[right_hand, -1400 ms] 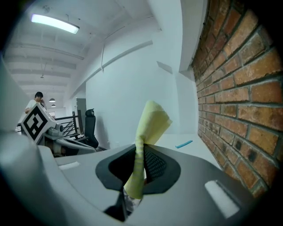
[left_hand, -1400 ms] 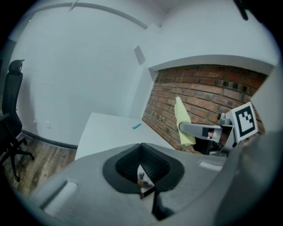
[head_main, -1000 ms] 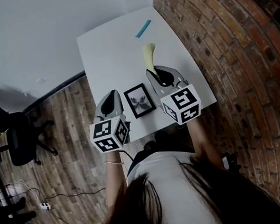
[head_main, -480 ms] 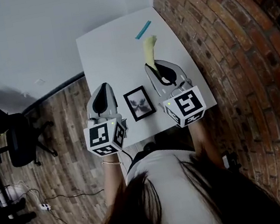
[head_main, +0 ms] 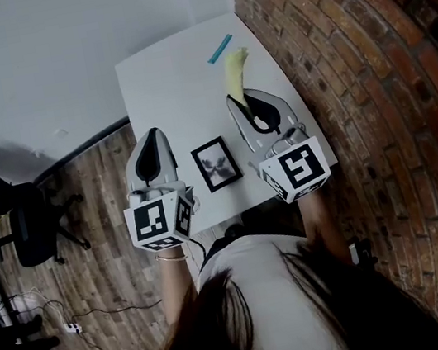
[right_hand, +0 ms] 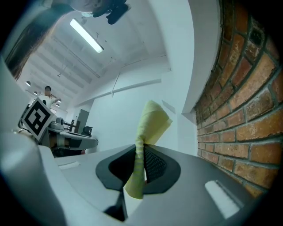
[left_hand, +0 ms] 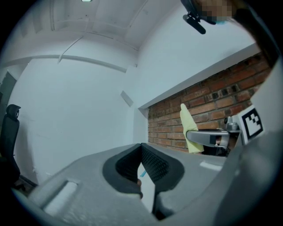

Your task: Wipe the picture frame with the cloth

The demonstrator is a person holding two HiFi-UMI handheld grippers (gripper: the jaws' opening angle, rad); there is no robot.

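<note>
**Cloth in hand, frame unsecured: wipe not yet begun**

1. The white rectangular table (head_main: 160, 80) stands in the corner against the red brick wall (head_main: 350, 63). Its surface looks smooth.
2. The left gripper (left_hand: 142, 152) has its jaws pressed together on nothing. It is just left of the frame and not touching it.
3. The right gripper (right_hand: 140, 154) pinches the pale yellow cloth (head_main: 235, 73) by a narrow fold. Most of the fabric stands loose past the tips.
4. The small black-framed picture (head_main: 217, 163) lies flat between the two grippers, near the table's front edge.
5. A thin teal strip (head_main: 220, 47) lies well apart at the far end.

Risks, in my judgement:
- With nothing bracing the frame, a wiping stroke may push it across the smooth top, possibly over the near edge.
- The loose cloth may fold under, so hard jaw tips could scrape the glass.
- The slim pinch may let the cloth slip out under drag.
</note>
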